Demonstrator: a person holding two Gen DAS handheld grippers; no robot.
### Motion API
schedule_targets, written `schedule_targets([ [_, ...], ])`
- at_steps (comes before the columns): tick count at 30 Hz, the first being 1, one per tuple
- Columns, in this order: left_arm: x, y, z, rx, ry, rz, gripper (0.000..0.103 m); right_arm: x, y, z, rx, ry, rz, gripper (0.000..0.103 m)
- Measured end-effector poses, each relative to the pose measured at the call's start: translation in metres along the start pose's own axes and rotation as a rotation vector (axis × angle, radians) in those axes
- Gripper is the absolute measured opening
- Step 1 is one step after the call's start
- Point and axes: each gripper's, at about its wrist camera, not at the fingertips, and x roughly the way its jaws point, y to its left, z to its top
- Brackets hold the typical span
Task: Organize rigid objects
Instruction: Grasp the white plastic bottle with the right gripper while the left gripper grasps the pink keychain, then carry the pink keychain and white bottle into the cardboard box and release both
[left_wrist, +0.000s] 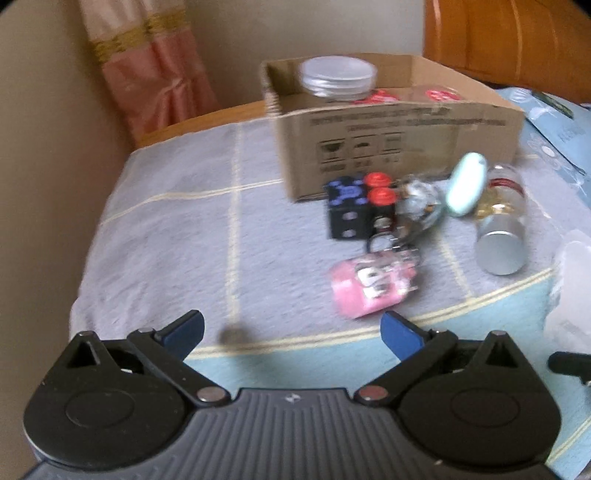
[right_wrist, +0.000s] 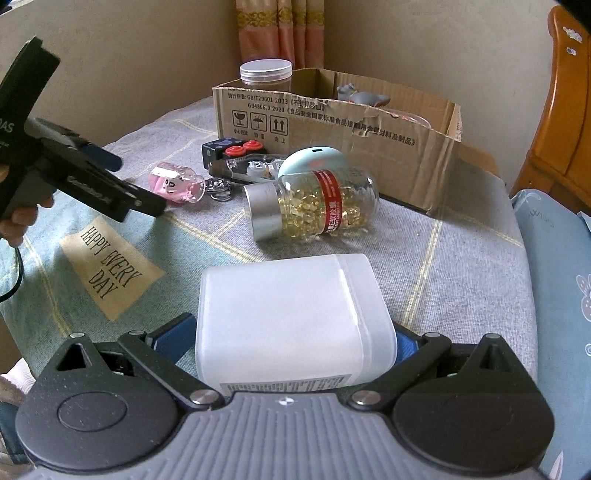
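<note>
Right wrist view: right gripper (right_wrist: 295, 339) clamped on frosted white container (right_wrist: 291, 317), low over the bed (right_wrist: 461, 258). Left gripper (left_wrist: 291, 332) wide apart, empty, facing pink toy (left_wrist: 369, 288). Mid-transfer, probably; next, carry to cardboard box (right_wrist: 369, 147), release inside.

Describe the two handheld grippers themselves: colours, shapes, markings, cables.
Both match: the left gripper and right gripper have a ribbed grey body with a small white logo, black rounded pivot housings, black linkage arms with silver pins, and blue finger pads. The right view shows the left gripper's black handle, white lettering and a dark cable.
</note>
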Motion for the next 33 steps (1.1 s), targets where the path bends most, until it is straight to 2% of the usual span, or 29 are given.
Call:
schedule_targets([
  [2,-0.002,0.005,-0.002,-0.022,-0.008,0.009,0.101,0.000,0.000,0.000,0.000,-0.004,-0.002,0.103],
  [5,-0.007,0.003,0.000,-0.043,-0.029,-0.047,0.101,0.000,0.002,-0.001,0.001,-0.008,-0.004,0.103],
  [7,-0.009,-0.008,0.000,-0.020,-0.042,-0.097,0.101,0.000,0.002,-0.001,0.003,-0.008,-0.006,0.103],
  [11,-0.006,-0.027,0.004,0.014,-0.076,-0.114,0.100,0.001,0.003,0.000,0.005,-0.009,-0.008,0.103],
  [14,-0.001,-0.031,0.008,-0.011,-0.079,-0.134,0.092,0.001,0.004,0.000,0.004,-0.011,-0.008,0.103],
  [16,0.001,-0.029,0.010,-0.036,-0.074,-0.142,0.079,0.001,0.004,0.000,0.004,-0.014,-0.007,0.103],
  [20,0.004,-0.024,0.012,-0.088,-0.066,-0.149,0.068,0.001,0.003,-0.001,0.001,-0.019,-0.004,0.103],
  [23,0.002,-0.019,0.011,-0.105,-0.072,-0.167,0.053,0.001,0.003,-0.001,0.001,-0.022,-0.003,0.103],
  [33,-0.012,0.001,-0.011,-0.062,-0.057,-0.165,0.052,0.001,0.003,-0.001,0.002,-0.023,-0.005,0.103],
])
